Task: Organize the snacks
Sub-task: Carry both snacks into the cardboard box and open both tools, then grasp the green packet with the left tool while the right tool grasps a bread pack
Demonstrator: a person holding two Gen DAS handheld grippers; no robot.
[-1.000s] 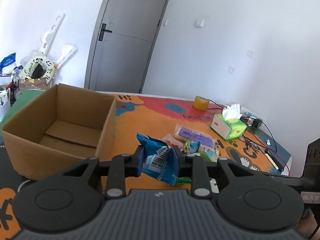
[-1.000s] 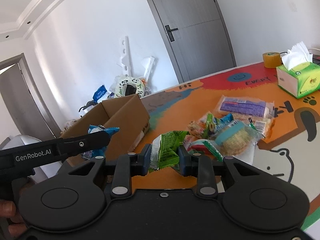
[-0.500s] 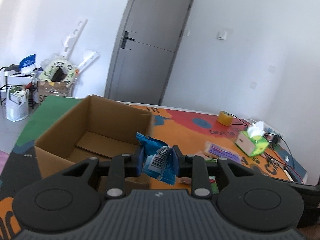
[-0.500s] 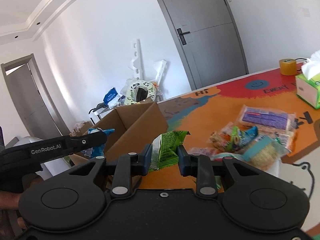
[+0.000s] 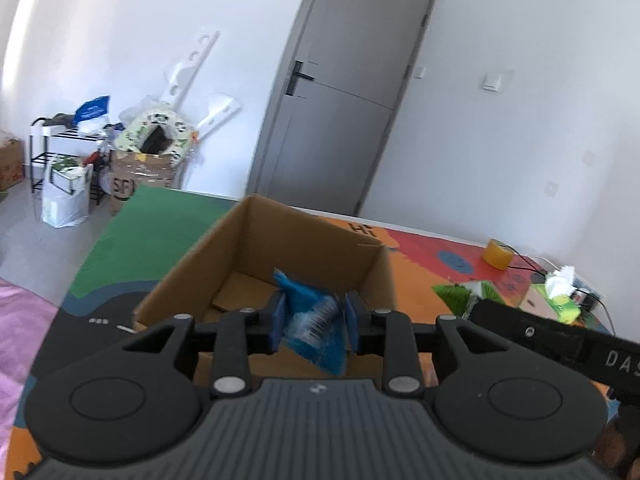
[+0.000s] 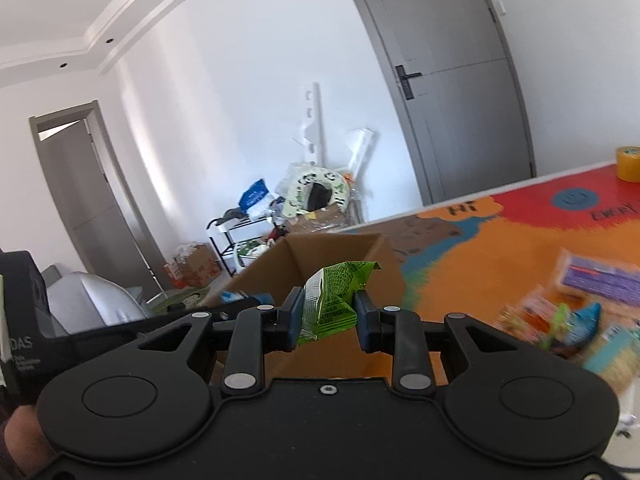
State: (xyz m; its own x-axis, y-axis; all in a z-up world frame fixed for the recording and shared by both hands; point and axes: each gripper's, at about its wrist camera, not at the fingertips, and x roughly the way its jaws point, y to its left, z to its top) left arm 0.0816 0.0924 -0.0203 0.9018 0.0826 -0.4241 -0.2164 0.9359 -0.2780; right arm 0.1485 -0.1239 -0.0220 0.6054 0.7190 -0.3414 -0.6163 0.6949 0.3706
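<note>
An open cardboard box [image 5: 256, 240] stands on the colourful table mat. My left gripper [image 5: 314, 320] hangs over the box's near wall with a blue snack packet [image 5: 316, 336] between its pads. Its jaws are opening, and the pads still touch the blurred packet. My right gripper [image 6: 326, 312] is shut on a green snack packet [image 6: 332, 296], just short of the box [image 6: 332, 246] on its right side. In the left wrist view the green packet [image 5: 460, 294] shows beside the box.
A blurred pile of snack packets [image 6: 568, 320] and a purple packet [image 6: 600, 280] lie on the mat to the right. A yellow tape roll [image 5: 496, 254] and a green tissue box [image 5: 556, 300] sit farther back. Clutter and a rack stand by the far wall.
Both grippers have carried their packets leftward to the box. The left one now sits over the box's opening, and the right one has come close to its side.
</note>
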